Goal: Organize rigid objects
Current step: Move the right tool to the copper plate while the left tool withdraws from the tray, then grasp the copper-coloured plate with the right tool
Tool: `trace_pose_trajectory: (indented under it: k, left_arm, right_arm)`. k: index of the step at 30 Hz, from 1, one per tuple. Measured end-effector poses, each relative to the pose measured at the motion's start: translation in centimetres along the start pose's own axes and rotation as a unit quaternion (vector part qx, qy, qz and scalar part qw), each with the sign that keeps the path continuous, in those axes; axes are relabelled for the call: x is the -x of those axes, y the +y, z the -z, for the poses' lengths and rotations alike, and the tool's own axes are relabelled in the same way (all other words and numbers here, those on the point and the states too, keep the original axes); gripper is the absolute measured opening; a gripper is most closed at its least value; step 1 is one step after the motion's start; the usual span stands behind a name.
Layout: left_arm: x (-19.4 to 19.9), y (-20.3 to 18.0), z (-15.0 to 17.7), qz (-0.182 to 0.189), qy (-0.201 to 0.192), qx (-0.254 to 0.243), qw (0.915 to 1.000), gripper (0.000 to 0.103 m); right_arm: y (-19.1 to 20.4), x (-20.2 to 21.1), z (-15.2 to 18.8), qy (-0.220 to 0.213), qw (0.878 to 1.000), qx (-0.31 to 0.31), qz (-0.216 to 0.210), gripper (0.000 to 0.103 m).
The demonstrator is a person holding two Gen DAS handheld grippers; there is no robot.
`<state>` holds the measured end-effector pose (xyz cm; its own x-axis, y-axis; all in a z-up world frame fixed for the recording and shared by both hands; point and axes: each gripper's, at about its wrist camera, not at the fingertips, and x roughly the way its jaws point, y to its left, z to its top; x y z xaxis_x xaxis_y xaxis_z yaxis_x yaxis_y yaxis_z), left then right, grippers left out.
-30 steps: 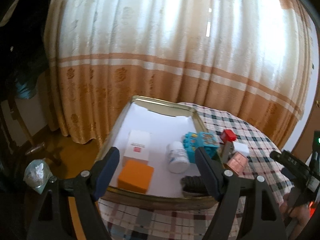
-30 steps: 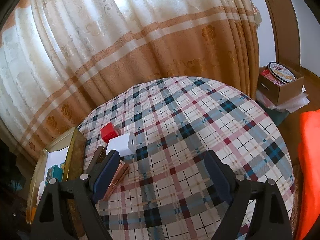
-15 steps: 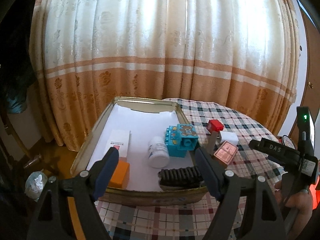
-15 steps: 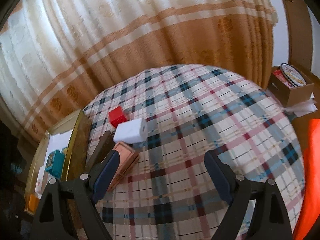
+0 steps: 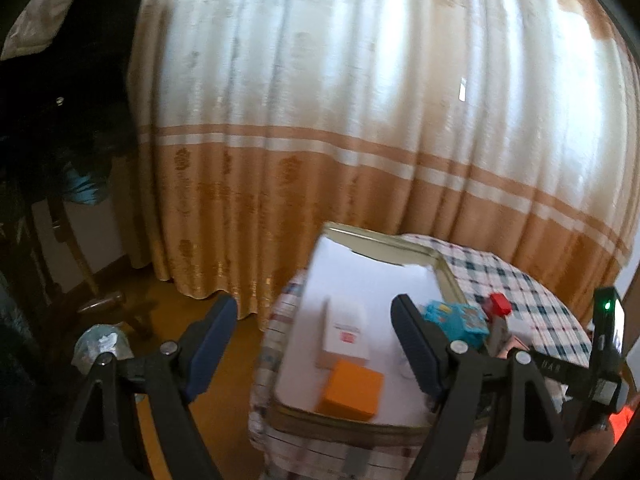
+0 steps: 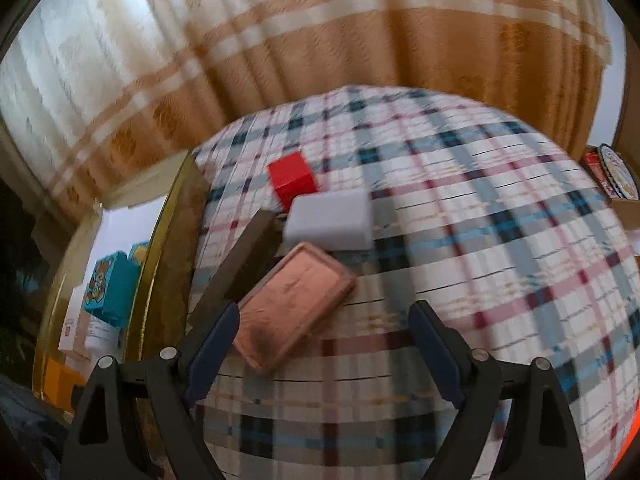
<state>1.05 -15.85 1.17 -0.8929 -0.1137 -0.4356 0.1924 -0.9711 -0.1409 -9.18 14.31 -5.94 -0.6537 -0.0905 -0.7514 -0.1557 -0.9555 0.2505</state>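
Item: my right tongs [image 6: 322,346], jaws apart, empty. Copper-pink case [image 6: 294,306] lies on the checked cloth just ahead, nearer my left finger [image 6: 212,348]; white block [image 6: 328,220] beyond it. Advice: centre over the case, straddle its short sides. Left tongs [image 5: 314,344] apart, empty, over the tray [image 5: 380,240].

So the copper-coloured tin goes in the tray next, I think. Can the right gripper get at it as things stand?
Probably yes: the right gripper is open just in front of the copper tin, whose top is bare, though a dark block lies close along one side.
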Motion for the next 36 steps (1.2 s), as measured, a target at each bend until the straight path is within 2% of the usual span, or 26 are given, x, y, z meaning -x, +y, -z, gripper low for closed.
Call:
trace_pose_trajectory:
  k: [5,9,14,17,24,31,36]
  left_arm:
    - [0.0,1.7,-0.4,-0.015,-0.005,0.017,0.9997,0.08]
    - [-0.2,2.5,-0.7,-0.022,-0.007,0.027,0.9994,0.08]
    - [-0.1,3.1,-1.0,-0.028,-0.01,0.037,0.9989,0.08]
    - [-0.2,3.4,-1.0,-0.029,-0.008,0.044,0.9986,0.08]
    - [-0.2,2.7,-0.6,-0.019,-0.003,0.036,0.9992,0.08]
    - [-0.2,1.0,-0.2,0.005,0.005,0.013,0.9999,0.08]
    - [0.0,-1.6,0.1,0.033,0.01,-0.024,0.9991,0.081]
  right_arm:
    - [1.6,-1.0,-0.4,0.009,0.999,0.025,0.022,0.088]
    - [2.0,-1.5,-0.6,0.008,0.999,0.032,0.021,0.088]
    - [3.0,-2.5,-0.8,0.014,0.996,0.083,0.03,0.088]
    - [2.9,-2.6,-1.0,0.015,0.995,0.091,0.022,0.088]
    - [2.2,-2.4,-1.0,0.037,0.992,0.125,0.008,0.088]
    - [-0.9,-1.2,-1.1,0.065,0.989,0.132,-0.027,0.088]
    - [-2.8,-0.7,-0.9,0.064,0.984,0.164,-0.004,0.088]
